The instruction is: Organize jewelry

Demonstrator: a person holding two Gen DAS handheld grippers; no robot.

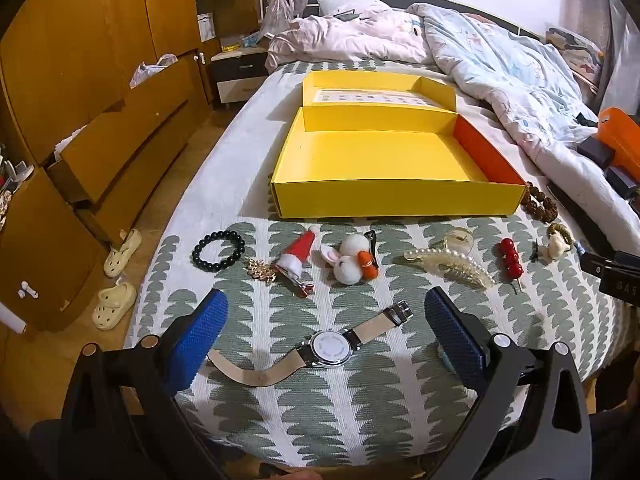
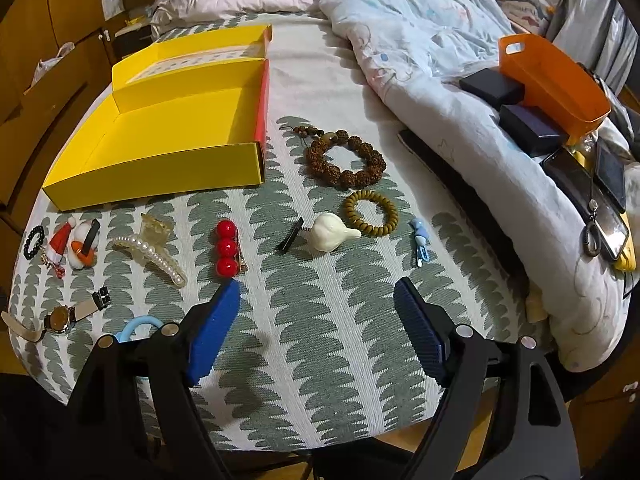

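Lying between the spread fingers of the left gripper, the watch; right gripper spread, empty.

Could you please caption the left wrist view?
Open left gripper hovering over a watch, before an empty yellow box.

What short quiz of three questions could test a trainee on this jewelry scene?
1. True or false: the yellow box already holds some jewelry.
2. Multiple choice: which item lies nearest in front of the left tool? A) the wristwatch B) the pearl hair claw C) the black bead bracelet
3. Fill in: the white garlic-shaped charm touches the olive ______.

Key:
1. False; its inside shows nothing.
2. A; the watch lies between the open fingers.
3. Bracelet; the charm's tip meets its beads.
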